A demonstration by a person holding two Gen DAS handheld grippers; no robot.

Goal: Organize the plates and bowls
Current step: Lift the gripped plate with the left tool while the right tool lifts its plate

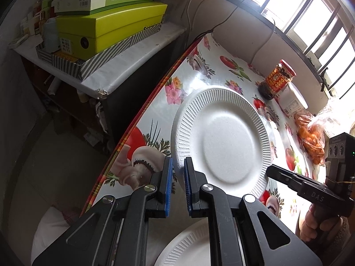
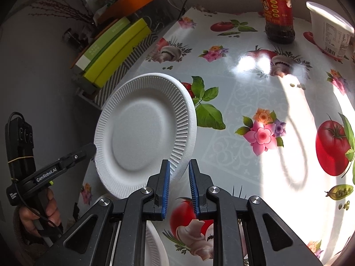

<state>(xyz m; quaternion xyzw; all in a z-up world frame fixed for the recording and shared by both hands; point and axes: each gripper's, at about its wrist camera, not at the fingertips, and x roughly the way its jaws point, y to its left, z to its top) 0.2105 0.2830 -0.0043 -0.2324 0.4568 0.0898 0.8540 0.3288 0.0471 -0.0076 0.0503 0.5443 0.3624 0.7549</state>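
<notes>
Left wrist view: the left gripper (image 1: 178, 184) has its blue-padded fingers (image 1: 168, 186) a little apart, the rim of the white paper plate (image 1: 221, 137) sitting in the gap between them, not visibly pinched. The right gripper (image 1: 269, 171) reaches to the plate's opposite edge; I cannot tell its state from here. A second plate (image 1: 188, 248) lies below on the flowered worktop (image 1: 199, 66).

Right wrist view: the right gripper (image 2: 179, 186) is parted and holds nothing, the plate (image 2: 146, 133) just left of its fingers (image 2: 166, 188), tilted. The left gripper (image 2: 93, 149) touches the plate's far rim. A sauce jar (image 2: 277, 11) stands well apart.
</notes>
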